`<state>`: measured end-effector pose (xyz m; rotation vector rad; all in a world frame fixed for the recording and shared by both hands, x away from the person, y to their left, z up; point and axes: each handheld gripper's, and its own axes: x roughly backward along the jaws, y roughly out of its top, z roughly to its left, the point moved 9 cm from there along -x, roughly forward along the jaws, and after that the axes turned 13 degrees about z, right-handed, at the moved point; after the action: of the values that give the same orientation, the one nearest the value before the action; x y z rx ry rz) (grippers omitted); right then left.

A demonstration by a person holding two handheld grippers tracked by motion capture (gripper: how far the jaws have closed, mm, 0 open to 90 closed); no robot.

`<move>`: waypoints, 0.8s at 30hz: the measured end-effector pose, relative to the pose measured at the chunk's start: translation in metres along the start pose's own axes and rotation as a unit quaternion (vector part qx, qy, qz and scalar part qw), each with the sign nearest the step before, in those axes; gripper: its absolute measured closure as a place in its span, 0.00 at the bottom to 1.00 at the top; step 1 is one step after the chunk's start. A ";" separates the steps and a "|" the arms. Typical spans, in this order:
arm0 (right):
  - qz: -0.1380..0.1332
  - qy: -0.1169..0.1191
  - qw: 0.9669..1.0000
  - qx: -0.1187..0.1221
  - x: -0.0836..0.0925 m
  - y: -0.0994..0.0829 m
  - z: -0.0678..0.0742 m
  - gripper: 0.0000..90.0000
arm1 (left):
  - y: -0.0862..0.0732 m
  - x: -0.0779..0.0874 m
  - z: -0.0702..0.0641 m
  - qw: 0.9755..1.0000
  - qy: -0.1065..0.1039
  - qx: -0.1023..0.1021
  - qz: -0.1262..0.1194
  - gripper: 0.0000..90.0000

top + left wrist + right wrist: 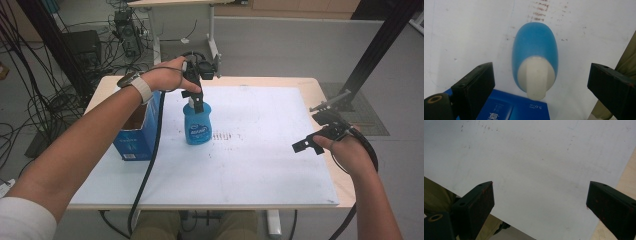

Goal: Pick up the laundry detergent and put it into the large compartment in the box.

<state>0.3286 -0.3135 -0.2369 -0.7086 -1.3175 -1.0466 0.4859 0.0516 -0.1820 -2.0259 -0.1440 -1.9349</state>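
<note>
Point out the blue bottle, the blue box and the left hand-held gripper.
Blue bottle (198, 127): high view, on its labelled body.
Blue box (134, 145): high view, on its front wall.
Left hand-held gripper (540, 82): left gripper view, midway between its open jaws.

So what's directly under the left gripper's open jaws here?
The blue bottle stands upright on the white table, its white cap between the open jaws of the left gripper, untouched. Beside it lies the blue box. The bottle's base is hidden.

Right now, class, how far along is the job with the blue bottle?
Done: the blue bottle stands upright on the table beside the blue box. In hand: the left gripper hangs open over its white cap. Left: any grip. The right gripper waits open, apart.
</note>
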 end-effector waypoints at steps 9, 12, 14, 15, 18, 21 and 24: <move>-0.001 0.000 1.000 0.000 0.001 0.001 0.000 0.08 | -0.001 0.000 0.001 1.000 0.001 0.002 0.000 0.09; 0.000 0.000 1.000 0.001 0.001 0.001 0.001 0.08 | -0.001 0.000 0.000 1.000 0.001 0.003 -0.001 0.09; 0.000 0.000 1.000 0.001 0.001 0.001 0.001 0.08 | -0.001 0.000 0.000 1.000 0.001 0.003 -0.001 0.09; 0.000 0.000 1.000 0.001 0.001 0.001 0.001 0.08 | -0.001 0.001 0.000 1.000 0.001 0.003 0.000 0.09; -0.001 0.000 1.000 0.000 0.001 0.001 0.001 0.08 | -0.001 0.000 0.000 1.000 0.001 0.004 0.001 0.09; -0.001 -0.001 1.000 -0.001 0.001 0.000 0.000 0.09 | -0.001 0.000 0.000 1.000 0.000 0.007 0.000 0.09; -0.001 -0.001 1.000 -0.001 0.001 0.000 0.000 0.08 | -0.001 0.000 0.000 1.000 0.001 0.005 0.000 0.09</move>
<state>0.3283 -0.3136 -0.2354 -0.7095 -1.3193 -1.0492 0.4857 0.0529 -0.1813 -2.0185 -0.1538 -1.9316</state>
